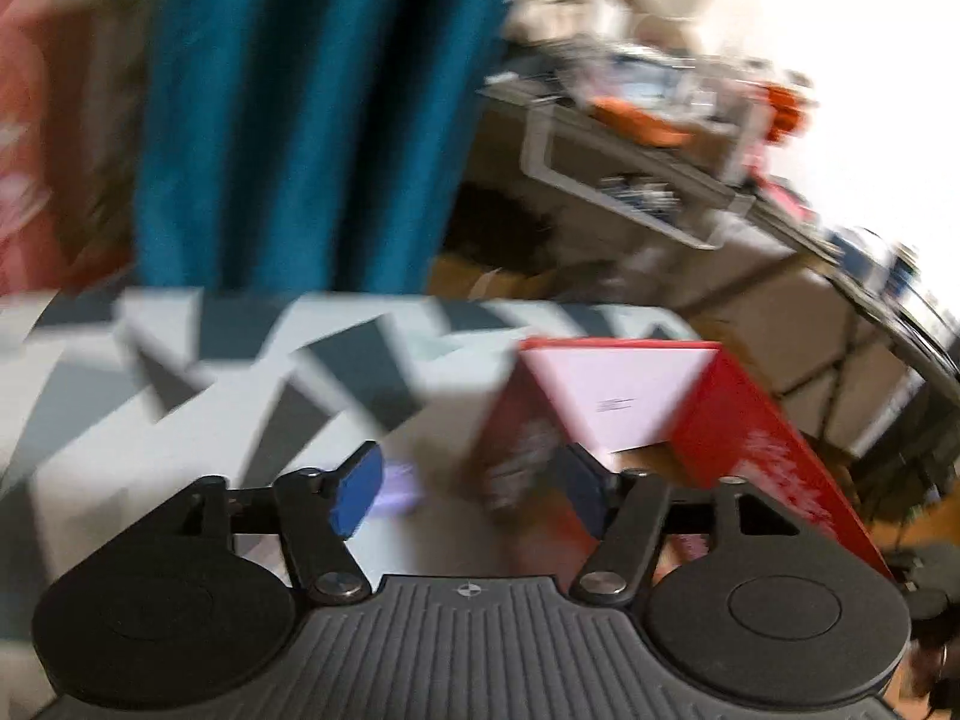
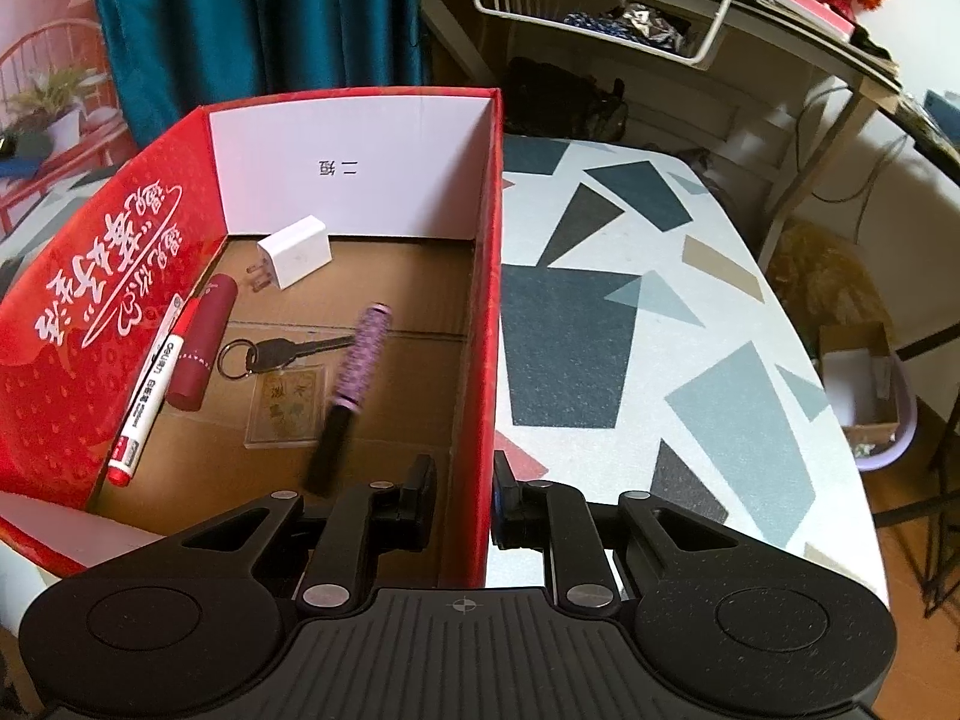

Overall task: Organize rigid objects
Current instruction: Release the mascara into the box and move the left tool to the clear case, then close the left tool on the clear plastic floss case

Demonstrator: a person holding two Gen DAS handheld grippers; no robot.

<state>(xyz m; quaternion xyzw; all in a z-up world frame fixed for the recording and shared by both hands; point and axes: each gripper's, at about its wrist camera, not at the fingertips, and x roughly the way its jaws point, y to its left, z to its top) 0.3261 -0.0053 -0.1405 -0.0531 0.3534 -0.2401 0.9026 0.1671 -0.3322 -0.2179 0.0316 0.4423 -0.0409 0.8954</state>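
A red cardboard box (image 2: pixel 489 252) stands open on the patterned table. Inside lie a white charger (image 2: pixel 298 251), a dark red tube (image 2: pixel 201 341), a red-capped marker (image 2: pixel 147 396), a key on a ring (image 2: pixel 276 353), a clear card (image 2: pixel 287 405) and a purple hair roller brush (image 2: pixel 354 372), which looks blurred. My right gripper (image 2: pixel 463 501) is shut on the box's right wall near its front corner. In the blurred left wrist view my left gripper (image 1: pixel 465 492) is open, with the red box (image 1: pixel 774 438) just ahead to its right and a faint purple blur (image 1: pixel 399 489) between the fingers.
The table top (image 2: pixel 660 312) is white with grey and teal shapes. Teal curtains (image 2: pixel 258 18) hang behind. A desk with a white wire basket (image 2: pixel 600 6) stands at the back right. A lilac bin (image 2: pixel 870 396) sits on the floor right of the table.
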